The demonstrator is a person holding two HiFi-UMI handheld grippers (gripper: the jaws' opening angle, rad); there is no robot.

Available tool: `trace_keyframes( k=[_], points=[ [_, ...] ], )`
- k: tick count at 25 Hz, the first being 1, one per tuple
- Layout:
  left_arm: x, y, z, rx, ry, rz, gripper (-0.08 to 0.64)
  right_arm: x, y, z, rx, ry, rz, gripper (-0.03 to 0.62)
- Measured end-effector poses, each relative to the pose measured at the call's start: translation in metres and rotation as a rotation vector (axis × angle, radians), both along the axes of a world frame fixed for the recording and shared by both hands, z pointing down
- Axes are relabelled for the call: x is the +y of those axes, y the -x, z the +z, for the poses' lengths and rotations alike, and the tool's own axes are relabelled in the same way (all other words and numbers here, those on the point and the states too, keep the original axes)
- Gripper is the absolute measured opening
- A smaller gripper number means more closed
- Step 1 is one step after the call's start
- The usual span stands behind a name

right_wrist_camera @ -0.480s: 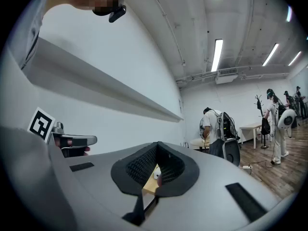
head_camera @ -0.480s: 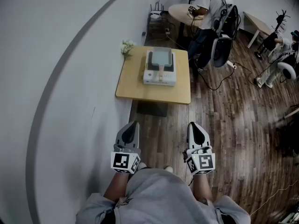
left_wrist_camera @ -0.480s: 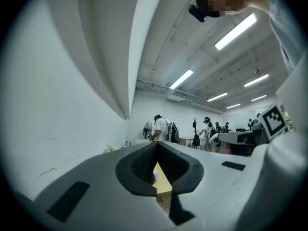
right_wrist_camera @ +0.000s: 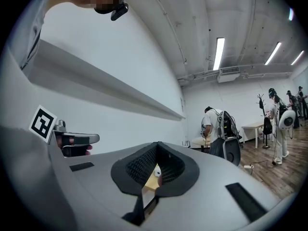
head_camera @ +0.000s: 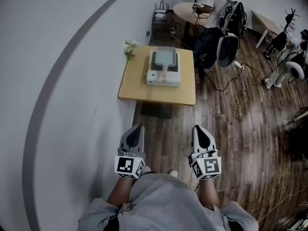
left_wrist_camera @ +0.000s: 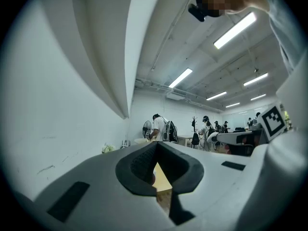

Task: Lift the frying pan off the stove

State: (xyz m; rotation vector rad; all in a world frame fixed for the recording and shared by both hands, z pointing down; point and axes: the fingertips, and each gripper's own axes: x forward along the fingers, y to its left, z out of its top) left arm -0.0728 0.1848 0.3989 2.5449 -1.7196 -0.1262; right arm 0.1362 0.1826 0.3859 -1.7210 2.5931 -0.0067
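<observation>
A square grey frying pan (head_camera: 165, 57) sits on a white stove (head_camera: 163, 76) on a low wooden table (head_camera: 139, 88) ahead of me by the wall. Its pale handle (head_camera: 164, 70) points toward me. My left gripper (head_camera: 135, 130) and right gripper (head_camera: 200, 131) hang side by side over the wooden floor, well short of the table, both shut and holding nothing. In the left gripper view the left gripper (left_wrist_camera: 156, 189) shows only a sliver of the table (left_wrist_camera: 162, 179) past its closed jaws. The right gripper (right_wrist_camera: 144, 196) likewise frames a bit of the stove (right_wrist_camera: 156, 171).
A white wall (head_camera: 57, 105) runs along the left. A small bunch of white flowers (head_camera: 130, 47) stands at the table's far left corner. Beyond the table a person (head_camera: 211, 6) stands at a round table with a chair (head_camera: 228, 49). Cables (head_camera: 226, 83) trail on the floor.
The table and stove have shifted slightly up and left in the head view. The grippers keep their place and stay shut.
</observation>
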Motion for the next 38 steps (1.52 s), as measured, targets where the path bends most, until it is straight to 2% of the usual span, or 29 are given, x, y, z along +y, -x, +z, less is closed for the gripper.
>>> trace_keyframes(
  k=[6, 12, 19, 26, 33, 38],
  points=[
    [0.001, -0.010, 0.003, -0.008, 0.009, -0.023, 0.000, 0.001, -0.010, 0.013, -0.013, 0.028, -0.022, -0.003],
    [0.012, -0.029, 0.004, -0.004, 0.019, -0.060, 0.000, 0.002, -0.038, 0.026, -0.053, 0.057, -0.025, -0.003],
    [0.002, -0.045, 0.016, -0.019, 0.072, -0.056, 0.000, -0.012, -0.052, 0.040, -0.078, 0.097, -0.022, -0.003],
    [-0.050, -0.039, 0.014, -0.001, 0.046, -0.039, 0.000, -0.055, -0.052, 0.042, -0.070, 0.107, 0.010, -0.002],
    [-0.132, -0.016, 0.020, 0.016, 0.040, 0.010, 0.000, -0.131, -0.024, 0.032, -0.051, 0.091, 0.046, -0.003],
    [-0.192, 0.017, 0.012, 0.019, 0.016, 0.040, 0.001, -0.188, 0.006, 0.026, -0.059, 0.089, 0.065, -0.003]
  ],
)
